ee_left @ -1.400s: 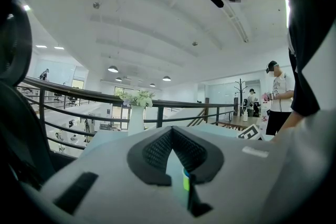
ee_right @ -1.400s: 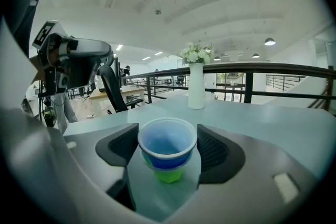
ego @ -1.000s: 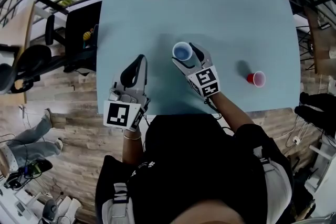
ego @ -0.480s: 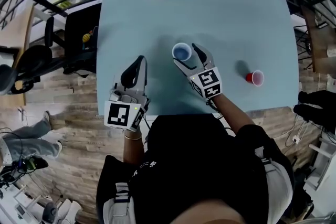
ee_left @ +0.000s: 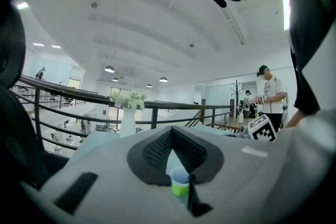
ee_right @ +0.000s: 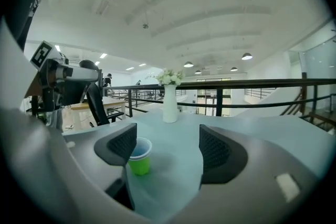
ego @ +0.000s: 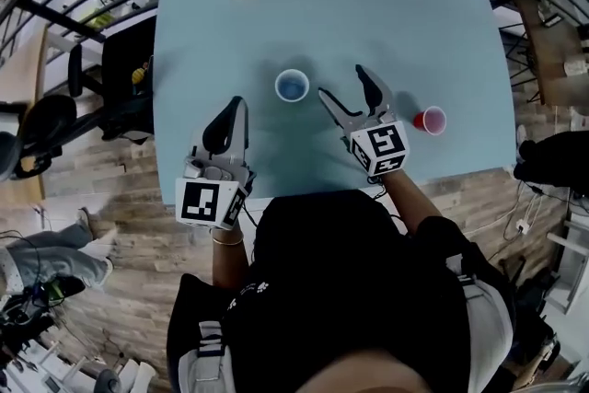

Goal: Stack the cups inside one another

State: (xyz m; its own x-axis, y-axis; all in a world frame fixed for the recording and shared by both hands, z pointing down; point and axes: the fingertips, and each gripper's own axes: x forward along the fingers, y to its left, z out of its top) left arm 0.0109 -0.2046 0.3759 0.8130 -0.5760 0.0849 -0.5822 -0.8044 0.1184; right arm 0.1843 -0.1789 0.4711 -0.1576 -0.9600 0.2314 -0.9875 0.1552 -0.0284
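My right hand-held gripper (ego: 340, 80) hovers over the surface (ego: 414, 23), jaws apart and empty, between the green cup (ego: 293, 86) and the red cup (ego: 430, 120). My left hand-held gripper (ego: 236, 106) has its jaws together.

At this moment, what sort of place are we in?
Likely an upper-floor office or lab space: a black railing borders the floor, pendant lamps hang overhead, and an office chair stands beside the light-blue table.
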